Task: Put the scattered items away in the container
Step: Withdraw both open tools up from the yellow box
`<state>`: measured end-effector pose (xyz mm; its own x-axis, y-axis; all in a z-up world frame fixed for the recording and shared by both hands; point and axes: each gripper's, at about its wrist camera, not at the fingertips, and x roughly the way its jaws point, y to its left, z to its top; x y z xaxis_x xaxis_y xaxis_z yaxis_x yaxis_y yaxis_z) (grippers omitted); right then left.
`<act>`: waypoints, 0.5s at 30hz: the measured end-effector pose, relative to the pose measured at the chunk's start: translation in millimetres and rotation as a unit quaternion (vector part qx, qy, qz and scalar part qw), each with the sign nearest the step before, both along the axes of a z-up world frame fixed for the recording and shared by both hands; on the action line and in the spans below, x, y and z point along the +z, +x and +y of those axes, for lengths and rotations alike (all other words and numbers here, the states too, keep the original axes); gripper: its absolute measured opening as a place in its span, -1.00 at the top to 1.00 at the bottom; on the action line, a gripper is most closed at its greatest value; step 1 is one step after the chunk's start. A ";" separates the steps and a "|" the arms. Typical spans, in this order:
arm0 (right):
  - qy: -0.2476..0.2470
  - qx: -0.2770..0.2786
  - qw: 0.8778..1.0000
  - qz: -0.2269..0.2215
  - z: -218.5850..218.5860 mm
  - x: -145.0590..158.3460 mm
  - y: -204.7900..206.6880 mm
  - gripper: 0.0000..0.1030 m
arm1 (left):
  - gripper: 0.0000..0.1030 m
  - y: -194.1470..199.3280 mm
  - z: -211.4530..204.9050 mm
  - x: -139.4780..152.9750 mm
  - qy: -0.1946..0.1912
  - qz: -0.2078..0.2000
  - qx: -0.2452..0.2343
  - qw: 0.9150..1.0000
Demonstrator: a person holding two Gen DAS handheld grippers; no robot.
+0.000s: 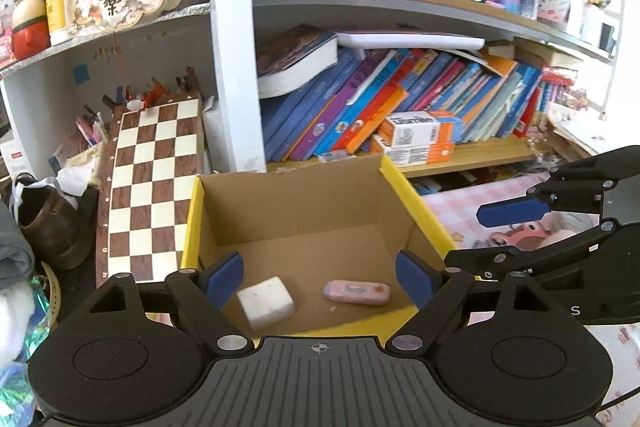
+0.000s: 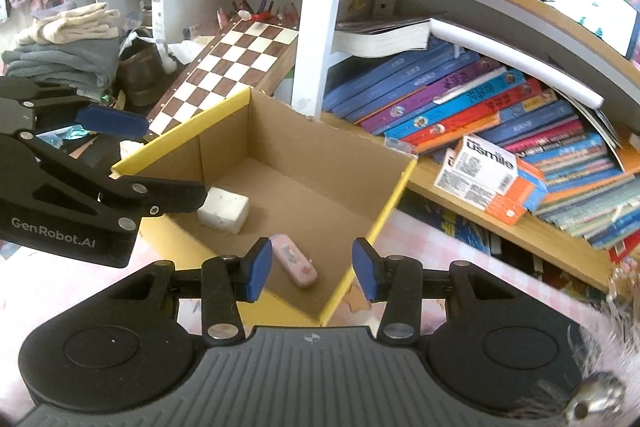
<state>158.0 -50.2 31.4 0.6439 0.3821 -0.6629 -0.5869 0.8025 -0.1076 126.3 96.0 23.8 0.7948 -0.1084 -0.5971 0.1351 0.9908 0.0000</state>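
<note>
An open cardboard box with yellow edges (image 1: pixel 394 175) (image 2: pixel 394 195) stands on a pink patterned cloth. Inside it lie a white block (image 1: pixel 266 301) (image 2: pixel 224 209) and a small pink case (image 1: pixel 356 292) (image 2: pixel 294 259). My left gripper (image 1: pixel 320 277) is open and empty, just above the box's near edge. My right gripper (image 2: pixel 312 267) is open and empty over the box's near right corner. Each gripper shows in the other's view, the right gripper (image 1: pixel 520 227) at the box's right, the left gripper (image 2: pixel 132 155) over its left wall.
A bookshelf with leaning books (image 1: pixel 400 99) and orange-white cartons (image 2: pixel 488 175) stands right behind the box. A chessboard (image 1: pixel 152 187) leans left of it, beside a brown shoe (image 1: pixel 48 223) and folded clothes (image 2: pixel 68 51). The pink cloth (image 1: pixel 456 203) spreads right of the box.
</note>
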 end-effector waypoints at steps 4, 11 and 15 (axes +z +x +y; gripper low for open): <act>0.010 -0.014 1.000 -0.002 -13.7 3.1 -20.0 0.12 | -0.67 -16.6 -8.9 4.5 0.000 -0.004 -0.014 1.000; 0.026 -0.049 0.998 -0.005 -39.3 6.5 -49.7 0.08 | -0.67 -40.2 -24.5 8.1 -0.001 -0.010 -0.036 0.999; 0.033 -0.072 0.997 -0.002 -54.3 5.0 -64.3 0.04 | -0.68 -51.2 -32.0 6.9 -0.001 -0.008 -0.045 0.999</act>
